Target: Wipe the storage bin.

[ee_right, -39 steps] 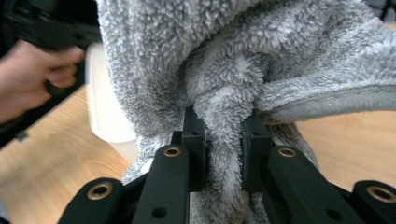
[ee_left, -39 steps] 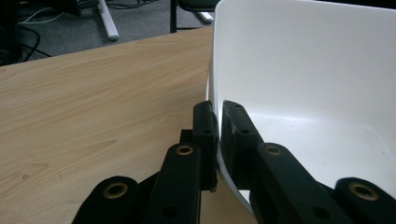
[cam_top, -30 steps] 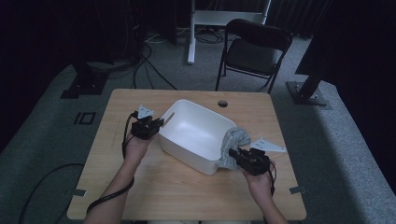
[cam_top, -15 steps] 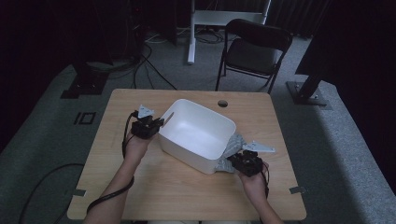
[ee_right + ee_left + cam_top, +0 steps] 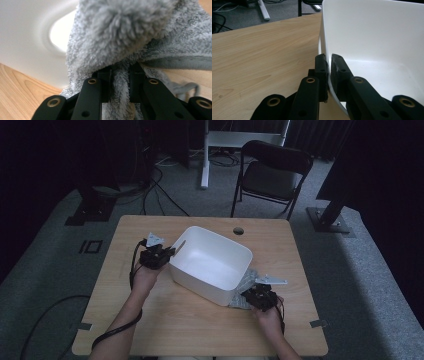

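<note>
A white plastic tub (image 5: 212, 262) sits tilted near the middle of the wooden counter (image 5: 150, 320), its open mouth turned up and toward the far side, its lower corner resting on the wood. In the left claw view its wall (image 5: 372, 37) rises as a smooth white curve with the bare inside visible beyond.

The left claw (image 5: 167, 254) has closed on the tub's near left rim: one jaw lies outside the wall, the other inside, and both press on the thin plastic edge between them. The person's left hand (image 5: 145, 277) holds that claw from below, with a black cable trailing down the forearm.

A grey terry towel (image 5: 245, 287) lies bunched on the counter against the tub's right side, partly tucked under its lower edge. In the right claw view the towel (image 5: 130, 45) heaps up thick and fluffy, with a stitched hem running across at the right and the tub's white wall behind it at the left.

The right claw (image 5: 248, 296) is clamped on a fold of this towel, the pile squeezed between its two nearly closed jaws. The right hand (image 5: 270, 312) grips it low over the counter.

A black folding chair (image 5: 272, 172) stands on the grey carpet beyond the counter's far edge.
</note>
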